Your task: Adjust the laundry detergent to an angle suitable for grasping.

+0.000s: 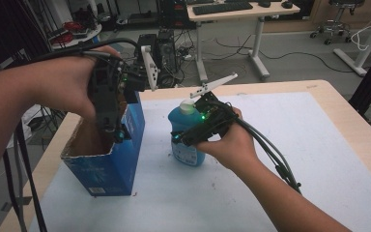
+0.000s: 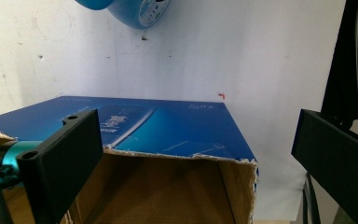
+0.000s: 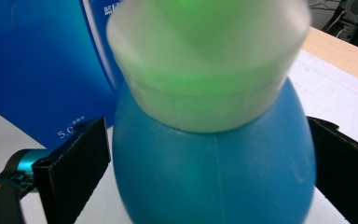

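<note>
Right claw (image 3: 205,154) straddles blue detergent bottle (image 1: 187,140) — jaws wide, not touching.
Left claw (image 2: 186,154) — wide, above torn blue carton (image 1: 107,159), at bottle's 9 o'clock.

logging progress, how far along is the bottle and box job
Early. Done: the blue box stands open. In hand: the right gripper straddles the blue bottle, jaws open, no visible contact; the left gripper hovers open at the box mouth. Probably left: grip and lift.

Wood bench (image 1: 352,130) with a white sheet (image 1: 290,145) over most of it. On the sheet: an open blue box (image 1: 107,166) and, just beside it, a blue bottle (image 1: 186,151).
</note>
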`<control>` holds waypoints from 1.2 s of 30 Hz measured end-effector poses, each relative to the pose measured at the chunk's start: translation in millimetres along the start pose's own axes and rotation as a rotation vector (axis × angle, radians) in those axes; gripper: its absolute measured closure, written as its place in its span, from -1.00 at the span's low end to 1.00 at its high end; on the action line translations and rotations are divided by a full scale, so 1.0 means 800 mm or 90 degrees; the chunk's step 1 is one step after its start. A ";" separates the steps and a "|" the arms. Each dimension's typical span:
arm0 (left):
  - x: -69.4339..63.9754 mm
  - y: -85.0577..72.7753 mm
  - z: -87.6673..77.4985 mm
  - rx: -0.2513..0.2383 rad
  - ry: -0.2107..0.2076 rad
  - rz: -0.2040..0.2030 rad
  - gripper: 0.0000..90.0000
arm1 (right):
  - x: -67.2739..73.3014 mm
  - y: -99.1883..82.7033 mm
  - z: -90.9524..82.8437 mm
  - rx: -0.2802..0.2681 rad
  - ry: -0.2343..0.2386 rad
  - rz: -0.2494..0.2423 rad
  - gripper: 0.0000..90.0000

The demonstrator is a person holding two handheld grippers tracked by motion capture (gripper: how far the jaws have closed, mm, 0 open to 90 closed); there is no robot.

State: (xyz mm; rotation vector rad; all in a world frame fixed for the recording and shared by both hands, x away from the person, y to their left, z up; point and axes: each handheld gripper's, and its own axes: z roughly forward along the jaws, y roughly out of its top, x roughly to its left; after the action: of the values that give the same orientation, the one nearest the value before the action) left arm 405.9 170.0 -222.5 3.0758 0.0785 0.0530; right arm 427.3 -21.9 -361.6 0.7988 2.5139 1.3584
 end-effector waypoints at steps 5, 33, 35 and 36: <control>0.001 0.000 0.001 -0.001 0.000 -0.001 -0.96 | 0.001 -0.001 0.002 0.001 -0.006 -0.003 -0.91; 0.005 -0.002 0.005 0.006 -0.001 -0.010 -0.96 | 0.001 -0.003 0.002 -0.019 -0.007 -0.029 -0.47; 0.005 -0.003 0.005 0.004 -0.001 -0.010 -0.96 | 0.002 -0.003 0.002 -0.021 -0.010 -0.031 -0.47; 0.006 -0.003 0.005 0.004 -0.002 -0.010 -0.96 | 0.001 -0.003 0.003 -0.019 -0.011 -0.033 -0.47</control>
State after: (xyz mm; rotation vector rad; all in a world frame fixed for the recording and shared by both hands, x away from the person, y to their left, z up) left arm 410.4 172.0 -226.3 3.0816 0.1018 0.0482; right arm 426.1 -21.0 -365.0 0.7318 2.4766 1.3636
